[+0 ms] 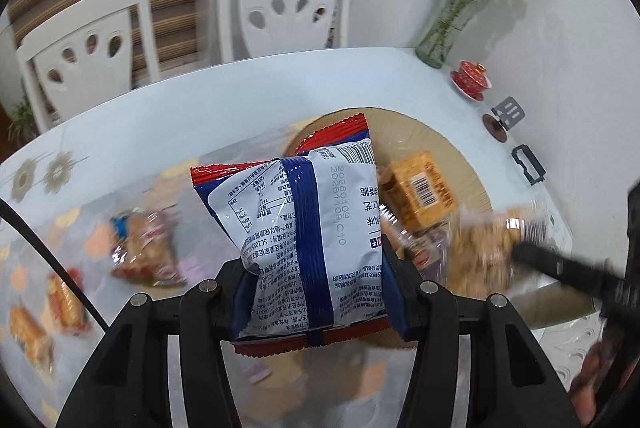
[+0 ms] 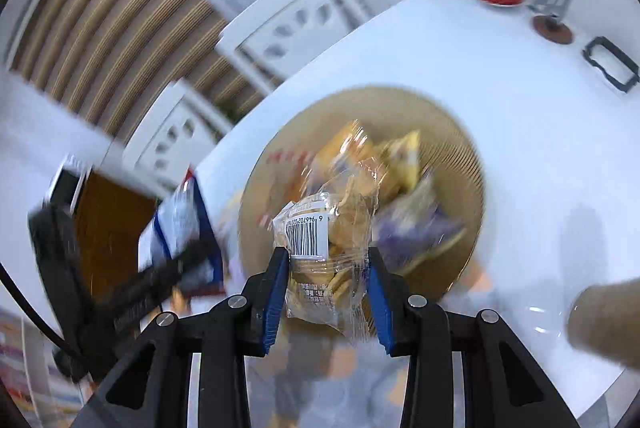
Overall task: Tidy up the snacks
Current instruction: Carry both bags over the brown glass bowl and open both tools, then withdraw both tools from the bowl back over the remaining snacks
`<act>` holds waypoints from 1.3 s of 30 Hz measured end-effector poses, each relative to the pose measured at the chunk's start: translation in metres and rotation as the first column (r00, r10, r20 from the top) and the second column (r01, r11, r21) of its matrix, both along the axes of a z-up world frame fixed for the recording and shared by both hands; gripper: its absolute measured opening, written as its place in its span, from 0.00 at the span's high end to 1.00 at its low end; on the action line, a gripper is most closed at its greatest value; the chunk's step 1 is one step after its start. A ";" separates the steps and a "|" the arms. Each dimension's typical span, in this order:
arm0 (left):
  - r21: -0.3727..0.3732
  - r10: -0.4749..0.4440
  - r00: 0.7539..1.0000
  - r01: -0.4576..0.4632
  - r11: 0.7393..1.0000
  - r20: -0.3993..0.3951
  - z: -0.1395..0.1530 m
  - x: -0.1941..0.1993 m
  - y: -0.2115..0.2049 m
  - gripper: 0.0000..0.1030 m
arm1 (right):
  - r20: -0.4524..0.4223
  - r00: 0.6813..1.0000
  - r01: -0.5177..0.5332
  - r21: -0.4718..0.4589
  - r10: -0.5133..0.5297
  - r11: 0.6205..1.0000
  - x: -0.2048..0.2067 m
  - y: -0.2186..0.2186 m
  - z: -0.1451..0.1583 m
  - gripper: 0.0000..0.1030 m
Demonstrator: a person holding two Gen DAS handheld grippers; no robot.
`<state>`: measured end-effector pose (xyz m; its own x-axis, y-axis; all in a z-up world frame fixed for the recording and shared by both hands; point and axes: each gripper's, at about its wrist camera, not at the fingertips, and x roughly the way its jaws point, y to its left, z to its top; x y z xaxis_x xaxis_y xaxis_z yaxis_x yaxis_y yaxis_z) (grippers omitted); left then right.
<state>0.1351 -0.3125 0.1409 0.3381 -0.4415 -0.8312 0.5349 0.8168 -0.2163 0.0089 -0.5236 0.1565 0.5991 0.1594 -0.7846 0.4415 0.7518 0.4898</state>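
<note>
My left gripper [image 1: 316,292] is shut on a white, blue and red snack bag [image 1: 296,224] and holds it above the table, at the near left rim of a round tan basket [image 1: 464,156]. An orange box [image 1: 420,188] lies in the basket. My right gripper [image 2: 328,288] is shut on a clear packet of biscuits [image 2: 332,244] with a barcode label, held over the same basket [image 2: 456,148], which holds several snack packs [image 2: 384,164]. The right gripper and its packet show blurred in the left wrist view [image 1: 492,232]. The left gripper's bag shows in the right wrist view [image 2: 180,224].
Several loose snack packs [image 1: 140,248] lie on the white table [image 1: 200,116] at the left. A glass vase [image 1: 440,32], a red lidded cup [image 1: 472,76], a small stand [image 1: 508,112] and a dark frame [image 1: 528,164] stand along the far right wall. Two white chairs [image 1: 284,8] stand behind the table.
</note>
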 end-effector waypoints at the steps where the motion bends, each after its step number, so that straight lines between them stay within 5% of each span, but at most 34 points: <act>1: -0.001 -0.013 1.000 0.013 1.000 0.001 0.000 0.002 -0.007 0.51 | 0.008 1.000 0.019 0.018 -0.019 1.000 0.004 -0.009 0.000 0.64; 11: 0.019 -0.141 0.989 0.140 0.990 0.055 0.000 0.010 -0.063 0.50 | 0.038 0.989 0.136 0.095 -0.140 0.986 0.042 -0.066 -0.005 0.63; 14: 0.025 -0.169 0.985 0.168 0.985 0.030 -0.006 0.013 -0.071 0.32 | -0.016 0.983 0.183 0.096 -0.182 0.978 0.040 -0.078 -0.016 0.30; 18: 0.024 -0.161 0.987 0.160 0.987 0.027 -0.008 0.012 -0.065 0.27 | -0.035 0.980 0.196 0.069 -0.194 0.978 0.030 -0.084 -0.018 0.29; 28: -0.014 -0.068 0.998 0.068 0.998 -0.013 -0.008 -0.003 0.001 0.27 | -0.073 0.986 0.151 0.049 -0.148 0.987 0.011 -0.063 -0.019 0.29; 39: 0.000 0.143 0.990 -0.144 0.990 -0.017 0.005 -0.017 0.108 0.27 | -0.057 0.998 0.012 0.033 -0.011 0.999 0.012 0.009 -0.010 0.29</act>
<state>0.1183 -0.2041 0.1461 0.3840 -0.3907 -0.8366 0.4085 0.8845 -0.2256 0.0213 -0.5149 0.1469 0.5560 0.1791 -0.8116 0.4776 0.7303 0.4884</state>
